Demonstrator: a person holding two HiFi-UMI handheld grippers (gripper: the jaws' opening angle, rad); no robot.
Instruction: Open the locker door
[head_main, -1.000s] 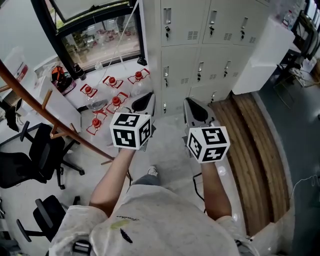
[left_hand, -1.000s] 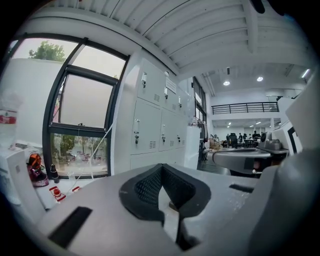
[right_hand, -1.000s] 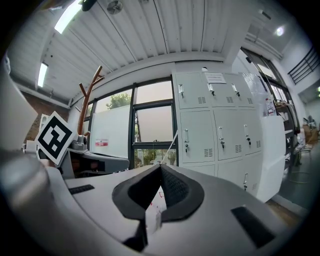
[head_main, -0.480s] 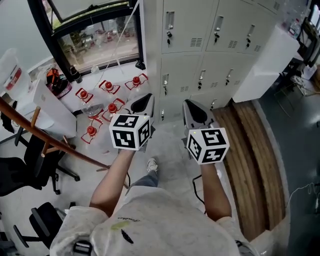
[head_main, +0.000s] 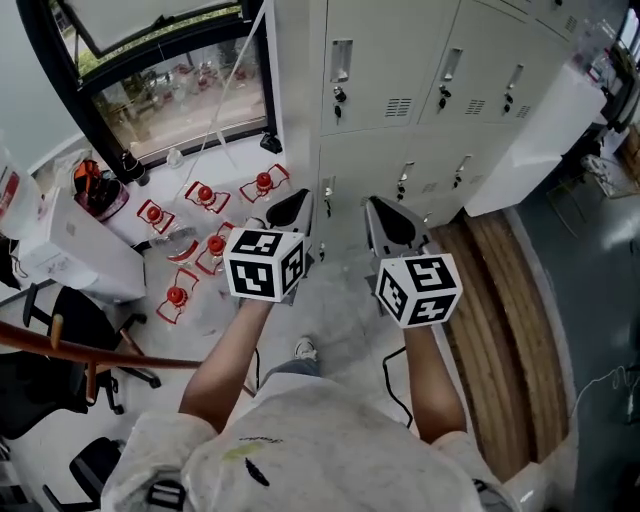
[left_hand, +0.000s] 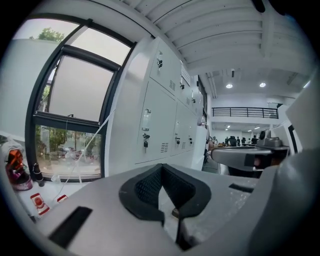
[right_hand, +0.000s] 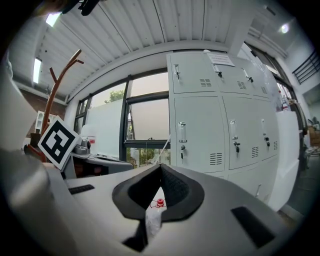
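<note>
A bank of pale grey lockers (head_main: 420, 70) fills the top of the head view, all doors shut, each with a small handle and key lock (head_main: 340, 95). My left gripper (head_main: 297, 202) and right gripper (head_main: 381, 206) are held side by side in front of it, pointing at the lower row, well short of the doors. Both are shut with nothing between the pads. In the left gripper view the lockers (left_hand: 157, 125) stand ahead beyond the left gripper (left_hand: 161, 167). In the right gripper view the lockers (right_hand: 200, 130) rise ahead and to the right of the right gripper (right_hand: 161, 167).
Several clear bottles with red caps (head_main: 207, 217) lie on the floor left of the lockers, under a black-framed window (head_main: 170, 80). A white box (head_main: 70, 255), office chairs (head_main: 55, 345) and a wooden pole (head_main: 100, 352) are at left. Wooden flooring (head_main: 505, 300) and a white cabinet (head_main: 530, 110) are at right.
Both grippers and the person have come closer to the lockers, which now loom larger. The wooden pole and chairs have slid down and left in the head view. Jaws stay shut.
</note>
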